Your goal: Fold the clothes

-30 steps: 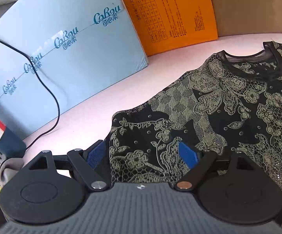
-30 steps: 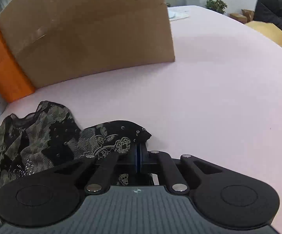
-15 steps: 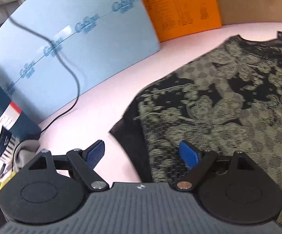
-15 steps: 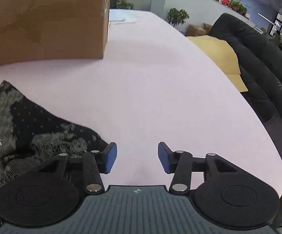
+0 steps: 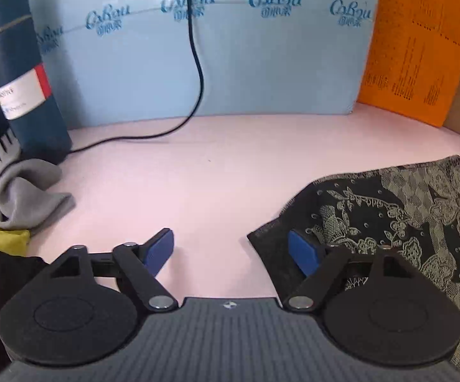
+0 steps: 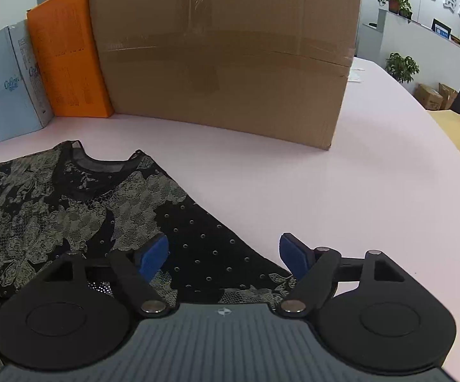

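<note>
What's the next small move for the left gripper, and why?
Probably slide the left gripper, whose jaws are closing, right so they straddle the lace top's sleeve edge. Only bare pink table lies between the jaws; the right gripper is opening, gripping nothing.

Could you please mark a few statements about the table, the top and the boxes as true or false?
1. The lace top lies on the pink table. True.
2. The right hand-held gripper clamps a sleeve. False: its jaws are opening and the pads press nothing.
3. A black cable hangs across the blue box. True.
4. The orange box stands right of the brown box. False: it stands left.
</note>
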The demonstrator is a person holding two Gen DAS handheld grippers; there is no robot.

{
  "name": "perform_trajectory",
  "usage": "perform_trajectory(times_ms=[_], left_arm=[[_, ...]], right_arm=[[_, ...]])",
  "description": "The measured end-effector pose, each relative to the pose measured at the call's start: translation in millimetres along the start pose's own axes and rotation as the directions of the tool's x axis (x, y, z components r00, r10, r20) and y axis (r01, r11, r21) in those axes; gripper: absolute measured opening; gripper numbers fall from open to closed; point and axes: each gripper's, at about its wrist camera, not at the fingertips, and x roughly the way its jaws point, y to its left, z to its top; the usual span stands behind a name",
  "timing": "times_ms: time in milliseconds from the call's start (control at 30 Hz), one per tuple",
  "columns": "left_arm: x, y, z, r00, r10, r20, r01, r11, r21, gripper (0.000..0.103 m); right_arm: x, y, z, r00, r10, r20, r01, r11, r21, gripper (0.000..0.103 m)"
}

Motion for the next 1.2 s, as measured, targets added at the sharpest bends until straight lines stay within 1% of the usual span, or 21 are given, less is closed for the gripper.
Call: perform_trajectory(times_ms=[100,133,167,200,233,267,300,433,533,567,633,700,767,800,833,867,933,1000,1067,1100,1200], left_arm=[[1.3,-16.7,-1.1,0.998,-0.064,0.011,0.063,0.996,0.068,0.068],[1.6,-20.4,-1.1,0.997,-0.076,0.023,0.074,0.994,0.074,0.064],[1.9,-23.7,-0.9,0.996,-0.086,0.037,0.083,0.993,0.079,0.045],[2.1,-25.2,1.0,0.995,-0.096,0.039,0.093,0.993,0.075,0.019],[2.2,-26.4,3.2,0.994,-0.105,0.04,0.102,0.992,0.069,0.006],[1.9,-26.4,5.6,0.993,-0.107,0.038,0.105,0.993,0.063,0.001],[0.5,-25.5,7.1,0.994,-0.098,0.047,0.095,0.993,0.067,0.001],[-1.4,-1.8,11.4,0.997,0.036,0.067,-0.038,0.999,0.036,0.001],[-3.1,19.1,13.2,0.986,0.155,0.059,-0.155,0.988,0.004,0.002],[-3.6,23.5,13.4,0.979,0.198,0.053,-0.198,0.98,0.006,0.005],[-5.4,29.6,13.5,0.961,0.274,0.044,-0.275,0.961,0.012,0.019],[-11.7,27.9,13.1,0.946,0.315,0.071,-0.317,0.948,0.016,0.05],[-21.4,20.3,13.8,0.936,0.331,0.118,-0.339,0.94,0.048,0.059],[-26.6,15.9,14.5,0.933,0.33,0.143,-0.342,0.937,0.071,0.059],[-29.8,8.8,16.3,0.939,0.303,0.163,-0.321,0.941,0.104,0.059],[-31.4,-0.1,19.4,0.952,0.248,0.178,-0.275,0.951,0.142,0.059],[-25.4,-21.1,30.5,0.979,0.103,0.176,-0.141,0.966,0.218,0.059],[-13.2,-47.1,43.5,0.989,-0.057,0.136,0.016,0.959,0.285,0.059],[0.8,-74.1,56.3,0.977,-0.199,0.077,0.162,0.929,0.333,0.059],[8.7,-88.0,62.5,0.966,-0.256,0.041,0.226,0.91,0.348,0.059],[33.9,-119.9,76.1,0.95,-0.311,-0.024,0.296,0.878,0.376,0.059]], right_arm=[[9.9,3.6,-1.3,1.0,0.019,-0.016,-0.019,1.0,0.012,0.075],[12.9,4.4,-2.2,1.0,0.023,-0.02,-0.023,1.0,0.017,0.076],[15.8,4.9,-3.4,0.999,0.026,-0.024,-0.025,0.999,0.024,0.077],[18.5,5.4,-4.6,0.999,0.029,-0.027,-0.028,0.999,0.031,0.078],[20.3,5.4,-5.7,0.999,0.032,-0.03,-0.031,0.999,0.037,0.078],[21.6,5.3,-6.8,0.999,0.035,-0.034,-0.034,0.999,0.042,0.078],[22.7,5.2,-7.6,0.999,0.038,-0.035,-0.037,0.998,0.043,0.078],[20.4,0.7,-10.9,0.999,0.039,-0.019,-0.038,0.998,0.058,0.078],[18.9,-6.2,-13.7,0.999,0.032,-0.017,-0.03,0.996,0.08,0.078],[18.7,-7.8,-14.7,0.999,0.029,-0.017,-0.027,0.996,0.085,0.078],[19.4,-9.6,-15.6,0.999,0.025,-0.02,-0.023,0.996,0.087,0.078],[20.6,-10.2,-15.3,0.999,0.025,-0.021,-0.023,0.996,0.083,0.078],[23.1,-9.4,-13.0,0.999,0.032,-0.023,-0.031,0.997,0.068,0.078],[24.9,-8.6,-11.3,0.999,0.038,-0.024,-0.037,0.998,0.056,0.078],[27.4,-7.6,-9.1,0.999,0.047,-0.026,-0.046,0.998,0.039,0.078],[32.0,-5.7,-5.5,0.998,0.062,-0.028,-0.062,0.998,0.016,0.078],[43.6,-2.5,3.5,0.994,0.099,-0.033,-0.1,0.995,-0.029,0.078],[59.7,4.5,15.9,0.988,0.149,-0.035,-0.151,0.984,-0.09,0.078],[77.9,17.3,34.1,0.979,0.199,-0.041,-0.203,0.968,-0.15,0.077],[87.5,23.9,43.4,0.974,0.221,-0.053,-0.227,0.959,-0.171,0.074],[118.7,37.8,68.0,0.967,0.236,-0.096,-0.253,0.935,-0.25,0.074]])
